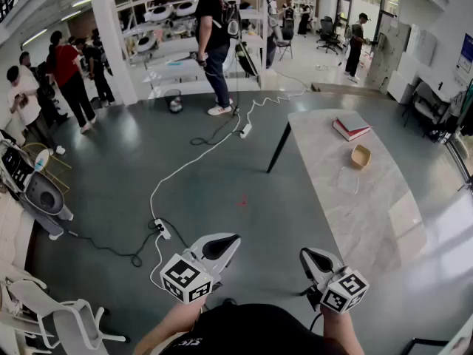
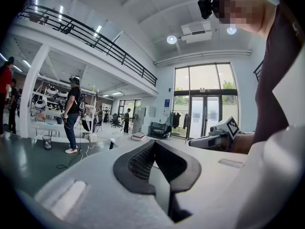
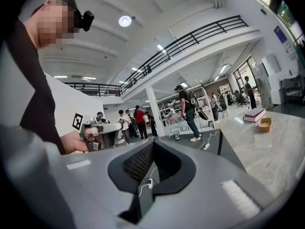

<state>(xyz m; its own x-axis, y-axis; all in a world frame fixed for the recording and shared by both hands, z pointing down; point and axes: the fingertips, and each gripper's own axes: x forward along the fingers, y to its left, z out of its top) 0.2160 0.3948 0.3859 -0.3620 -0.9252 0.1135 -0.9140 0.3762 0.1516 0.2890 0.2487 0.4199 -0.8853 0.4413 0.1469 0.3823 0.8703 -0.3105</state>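
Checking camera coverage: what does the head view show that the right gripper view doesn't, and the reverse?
Only the head view: the white chair and the grey machine at far left. Only the right gripper view: the balcony railing and a round ceiling lamp. Both: the marble table, the red book and tan bowl on it, and the white floor cable.

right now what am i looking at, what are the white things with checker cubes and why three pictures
A person holds a grasping tool in each hand; the patterned cubes are part of them. The head view looks down from the person's head: left tool and right tool hover over the grey floor. The two gripper views come from cameras riding on each tool. Both tools look shut and empty. On the marble table lie a red book, a tan bowl and a clear tray.
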